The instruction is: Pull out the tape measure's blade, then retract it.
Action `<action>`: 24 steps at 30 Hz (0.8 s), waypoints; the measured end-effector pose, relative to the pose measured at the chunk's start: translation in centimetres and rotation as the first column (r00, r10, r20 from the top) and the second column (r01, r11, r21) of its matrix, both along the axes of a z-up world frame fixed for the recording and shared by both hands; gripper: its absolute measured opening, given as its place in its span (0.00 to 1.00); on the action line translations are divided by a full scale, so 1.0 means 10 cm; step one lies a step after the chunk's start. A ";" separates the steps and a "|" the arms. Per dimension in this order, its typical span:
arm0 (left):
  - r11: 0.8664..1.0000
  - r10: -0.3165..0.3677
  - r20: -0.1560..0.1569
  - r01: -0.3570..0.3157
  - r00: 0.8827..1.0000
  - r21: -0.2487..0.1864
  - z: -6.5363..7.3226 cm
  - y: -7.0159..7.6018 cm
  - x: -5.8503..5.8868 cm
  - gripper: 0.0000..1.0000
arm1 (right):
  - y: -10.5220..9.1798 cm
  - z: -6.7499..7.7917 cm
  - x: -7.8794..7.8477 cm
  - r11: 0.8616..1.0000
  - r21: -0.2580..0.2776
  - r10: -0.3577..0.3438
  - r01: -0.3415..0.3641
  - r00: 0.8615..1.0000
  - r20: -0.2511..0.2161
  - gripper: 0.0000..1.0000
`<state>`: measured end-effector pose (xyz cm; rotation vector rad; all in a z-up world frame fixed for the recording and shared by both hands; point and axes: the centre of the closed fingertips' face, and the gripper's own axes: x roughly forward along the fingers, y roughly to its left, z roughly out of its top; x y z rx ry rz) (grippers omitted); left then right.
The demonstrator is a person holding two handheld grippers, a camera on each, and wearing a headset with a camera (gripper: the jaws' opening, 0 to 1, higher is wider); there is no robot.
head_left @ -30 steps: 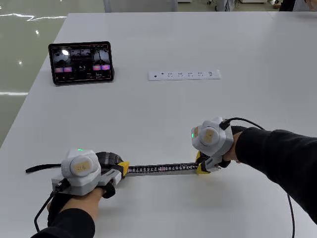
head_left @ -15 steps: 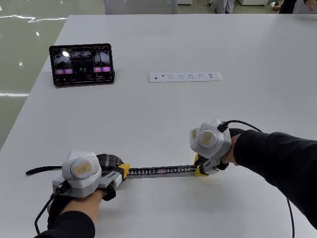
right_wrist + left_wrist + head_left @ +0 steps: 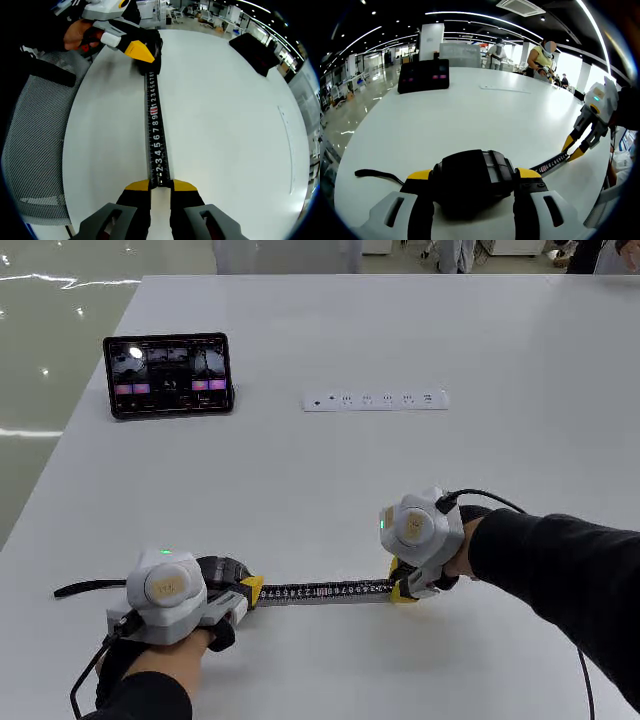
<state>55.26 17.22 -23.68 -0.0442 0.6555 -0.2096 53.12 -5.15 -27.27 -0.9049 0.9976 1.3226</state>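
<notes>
**While both tools grip, the blade lies drawn out on the counter**

Where the head view looks down, a wide white counter (image 3: 400, 470) runs from the bottom of the frame to the top, with a glossy pale floor (image 3: 40, 360) along its upper left edge. A dark tablet (image 3: 170, 374) stands propped at upper left with its screen lit. A white power strip (image 3: 375, 400) lies flat right of it, well apart. In the left gripper view the room behind is an open hall with strip lights on a dark ceiling and people (image 3: 540, 57) standing beyond the counter's far edge. The right gripper view catches a grey mesh chair (image 3: 40, 150) at its left side.

At lower left of the head view the left tool (image 3: 240, 585) is clamped on the black tape measure (image 3: 222, 572), one jaw on each side of the case. Its strap (image 3: 90, 588) trails to the left edge. The blade (image 3: 325, 591) stretches flat along the counter toward lower centre. There the right tool (image 3: 400, 590) has its jaws pinched together on the blade's free end. A dark sleeve (image 3: 560, 560) reaches in from the right edge behind that tool, and the left hand (image 3: 165, 650) rises from the bottom edge.
</notes>
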 end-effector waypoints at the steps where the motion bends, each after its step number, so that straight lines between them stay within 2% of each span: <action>1: 1.000 0.000 0.000 0.000 1.000 0.000 0.00 0.00 0.00 0.60 | 0.00 0.00 0.00 1.000 0.000 0.001 -0.001 1.000 0.000 0.10; 24: 1.000 0.001 0.001 -0.001 1.000 0.000 0.00 -0.01 -0.02 0.60 | 0.08 0.00 0.00 1.000 0.005 0.001 -0.001 1.000 -0.003 0.10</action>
